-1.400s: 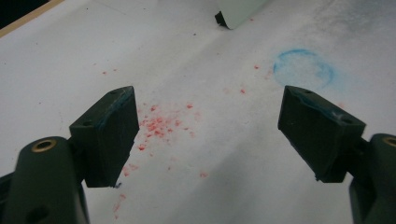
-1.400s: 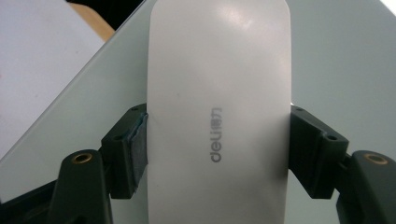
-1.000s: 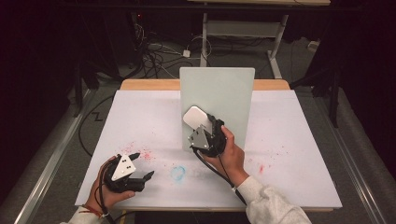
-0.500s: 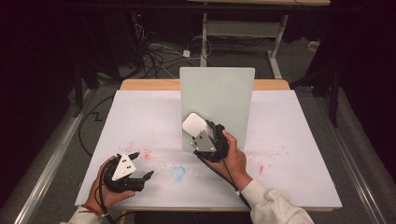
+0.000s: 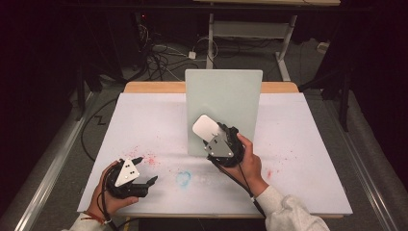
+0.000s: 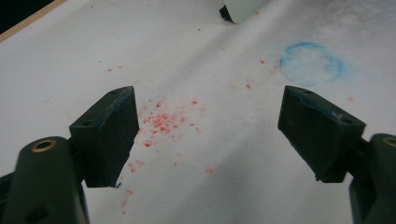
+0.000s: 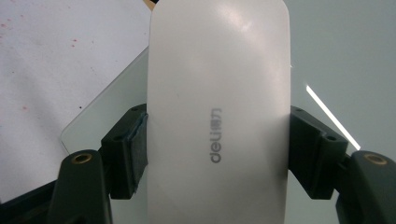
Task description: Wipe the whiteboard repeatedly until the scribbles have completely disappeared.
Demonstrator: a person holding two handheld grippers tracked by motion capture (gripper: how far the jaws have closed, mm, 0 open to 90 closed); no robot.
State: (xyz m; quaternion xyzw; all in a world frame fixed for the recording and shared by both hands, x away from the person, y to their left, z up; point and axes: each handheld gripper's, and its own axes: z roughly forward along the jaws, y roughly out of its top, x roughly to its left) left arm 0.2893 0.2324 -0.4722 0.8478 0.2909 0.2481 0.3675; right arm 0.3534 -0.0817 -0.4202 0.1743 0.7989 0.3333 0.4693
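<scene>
A white oblong eraser marked "deli" is clamped between the jaws of my right gripper. It is held against the lower left part of an upright pale green board at the table's middle. My left gripper rests open near the front left edge, jaws wide apart over red specks, with nothing between them.
The table is covered with a white sheet. A faint blue ring stain lies between the two hands, and more red specks lie to the right. The board's foot stands beyond the left gripper. Cables and table legs lie behind the table.
My right gripper has slid the eraser slightly down the board's face. The left gripper has stayed in place, still open.
</scene>
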